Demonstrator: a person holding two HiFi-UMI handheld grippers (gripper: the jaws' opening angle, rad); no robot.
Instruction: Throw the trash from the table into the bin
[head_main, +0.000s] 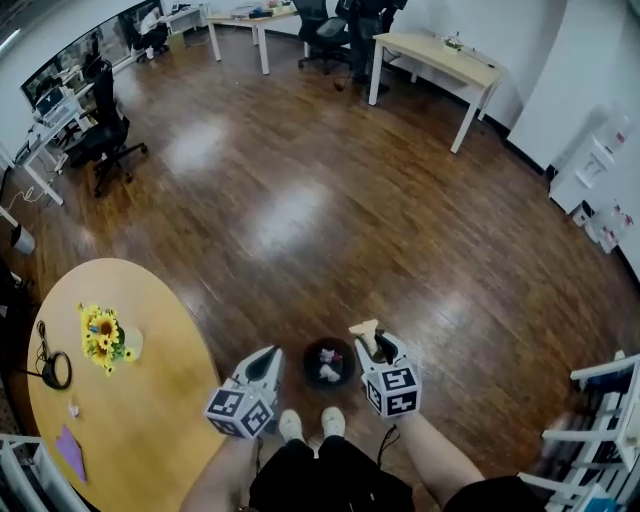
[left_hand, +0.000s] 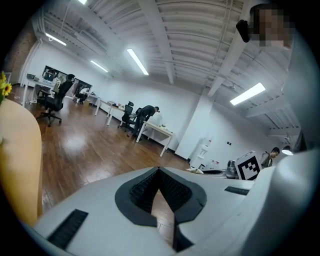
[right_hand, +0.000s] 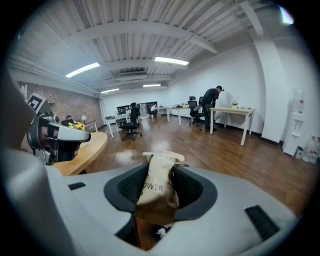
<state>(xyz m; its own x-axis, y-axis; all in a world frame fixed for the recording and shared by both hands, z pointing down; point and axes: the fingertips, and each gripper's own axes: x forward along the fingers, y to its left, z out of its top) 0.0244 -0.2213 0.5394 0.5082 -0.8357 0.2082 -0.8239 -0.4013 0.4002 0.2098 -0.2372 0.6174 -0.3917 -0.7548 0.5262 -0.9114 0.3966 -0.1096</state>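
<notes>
A small black bin (head_main: 328, 362) stands on the wood floor just ahead of the person's shoes, with white crumpled trash inside. My right gripper (head_main: 368, 338) hangs just right of the bin and is shut on a tan paper packet (head_main: 364, 329). In the right gripper view the packet (right_hand: 159, 186) stands upright between the jaws, with print on it. My left gripper (head_main: 268, 356) hangs just left of the bin, shut with nothing in it. In the left gripper view its jaws (left_hand: 159, 173) meet over bare floor.
A round yellow table (head_main: 160, 400) lies at lower left, bearing a sunflower vase (head_main: 105, 337), a black cable (head_main: 52, 371), a small white scrap (head_main: 73, 408) and a purple item (head_main: 70, 451). A white rack (head_main: 605, 420) stands at lower right. Desks and office chairs line the far walls.
</notes>
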